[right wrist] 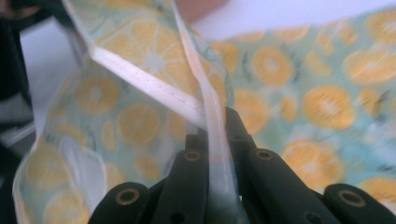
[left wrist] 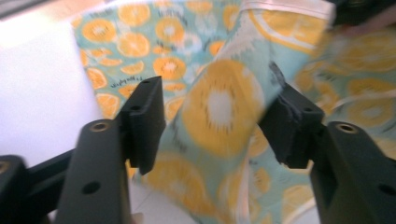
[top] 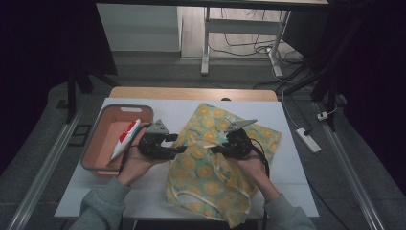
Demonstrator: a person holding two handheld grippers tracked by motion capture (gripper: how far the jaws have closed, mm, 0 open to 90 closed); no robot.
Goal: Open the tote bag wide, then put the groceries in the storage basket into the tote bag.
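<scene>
Teal cotton cloth printed with orange slices spread over the white table, right of the salmon plastic bin. Right gripper clamped on its pale hem; left gripper gaping, cloth fold between unpressed.

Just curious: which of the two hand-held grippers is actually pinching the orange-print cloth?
The right hand-held gripper: its jaws are shut on the cloth's white hem. The left's stand apart.

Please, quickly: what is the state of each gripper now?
Left gripper: jaws open, orange-print cloth between them, not clamped.
Right gripper: jaws shut on the cloth's white hem.
</scene>
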